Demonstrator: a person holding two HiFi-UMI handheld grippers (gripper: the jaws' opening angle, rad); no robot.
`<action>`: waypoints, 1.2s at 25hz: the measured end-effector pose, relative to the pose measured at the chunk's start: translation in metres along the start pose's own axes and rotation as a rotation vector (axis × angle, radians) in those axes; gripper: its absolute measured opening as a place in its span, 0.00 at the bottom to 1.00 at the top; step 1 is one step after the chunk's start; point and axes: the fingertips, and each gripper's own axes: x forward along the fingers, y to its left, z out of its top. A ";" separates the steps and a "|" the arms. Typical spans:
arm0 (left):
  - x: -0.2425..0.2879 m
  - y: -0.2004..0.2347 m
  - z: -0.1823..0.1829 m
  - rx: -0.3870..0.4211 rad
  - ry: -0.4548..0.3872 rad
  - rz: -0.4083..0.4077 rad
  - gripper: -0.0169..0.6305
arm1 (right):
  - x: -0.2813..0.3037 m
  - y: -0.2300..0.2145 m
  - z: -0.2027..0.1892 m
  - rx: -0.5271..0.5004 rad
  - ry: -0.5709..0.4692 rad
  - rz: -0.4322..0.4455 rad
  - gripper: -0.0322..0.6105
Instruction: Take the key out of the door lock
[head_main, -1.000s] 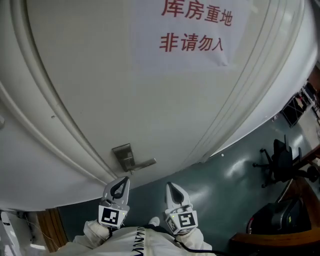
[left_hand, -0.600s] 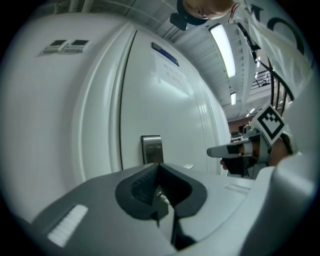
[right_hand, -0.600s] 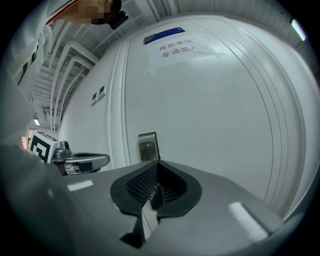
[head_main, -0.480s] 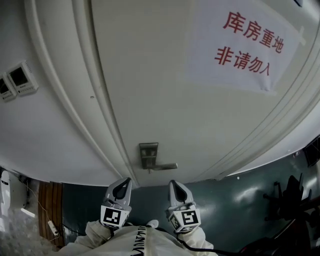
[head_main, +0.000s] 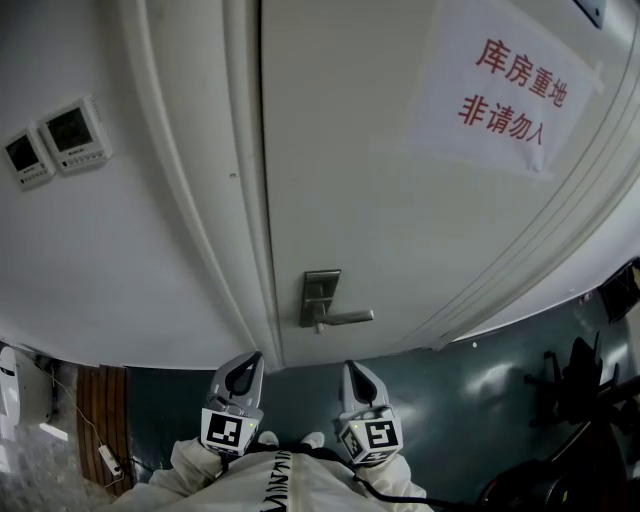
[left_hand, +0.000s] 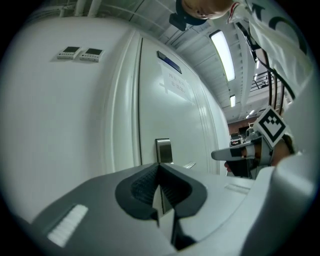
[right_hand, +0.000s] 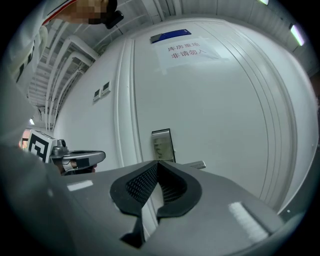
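At lower centre, left gripper (head_main: 247, 362) and right gripper (head_main: 351, 369) point at the lock plate (head_main: 319, 293), fingers closed on nothing, apparently staged for approach; key indiscernible.

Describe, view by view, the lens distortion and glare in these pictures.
Head view: the door bows at its edges, and the floor carries glare. Left gripper view: a ceiling light blows out. Right gripper view: the door's mouldings curve, corners vignette black.

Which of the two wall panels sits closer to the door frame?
The right-hand wall panel, next to the door frame. The other panel hangs beside it on the far side, further left in the head view.
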 end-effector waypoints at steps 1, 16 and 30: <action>-0.004 0.005 0.001 0.004 -0.006 -0.006 0.02 | -0.002 0.005 0.000 0.002 -0.003 -0.013 0.05; -0.051 0.048 -0.018 -0.032 0.013 0.037 0.02 | -0.008 0.055 -0.019 0.004 0.039 -0.047 0.05; -0.039 0.039 -0.019 -0.013 0.038 0.064 0.02 | 0.012 0.031 -0.035 0.115 0.047 0.010 0.05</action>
